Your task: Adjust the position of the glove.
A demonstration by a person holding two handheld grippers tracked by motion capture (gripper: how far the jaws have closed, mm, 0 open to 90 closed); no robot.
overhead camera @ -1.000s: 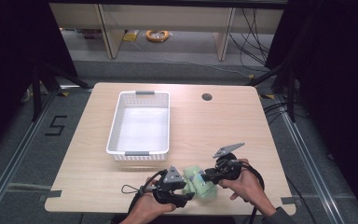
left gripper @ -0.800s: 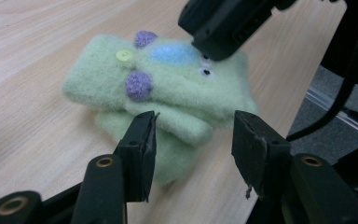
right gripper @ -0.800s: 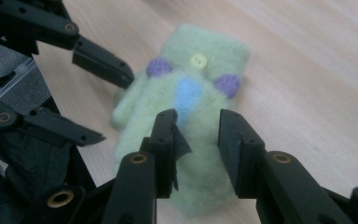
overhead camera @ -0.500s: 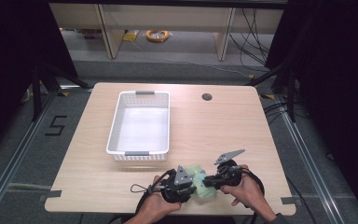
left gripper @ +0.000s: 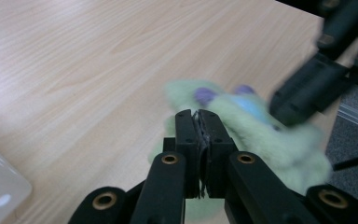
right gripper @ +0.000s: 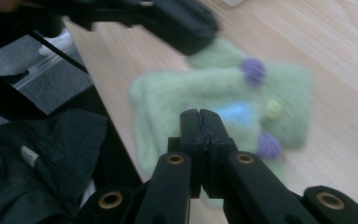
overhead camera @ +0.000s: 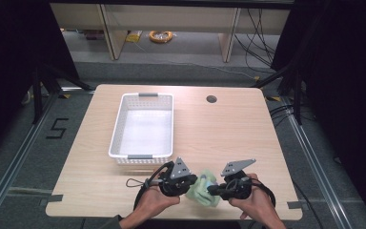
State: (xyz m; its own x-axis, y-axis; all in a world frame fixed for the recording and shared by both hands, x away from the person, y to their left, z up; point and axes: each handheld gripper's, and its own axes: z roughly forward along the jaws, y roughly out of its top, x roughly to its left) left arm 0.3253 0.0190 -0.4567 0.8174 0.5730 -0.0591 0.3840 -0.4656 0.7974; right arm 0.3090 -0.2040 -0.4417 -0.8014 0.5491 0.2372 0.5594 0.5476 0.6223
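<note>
Both grippers have drifted toward the near edge, dragging the green fuzzy cloth [overhead camera: 204,189] along; it lies at six o'clock from the white basket [overhead camera: 143,125], not yet lifted. Left gripper [left gripper: 198,122] and right gripper [right gripper: 200,122] each stand pinched tight on its pile.

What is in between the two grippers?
In the high view, a fuzzy green cloth lies on the table between the left gripper and right gripper.
</note>
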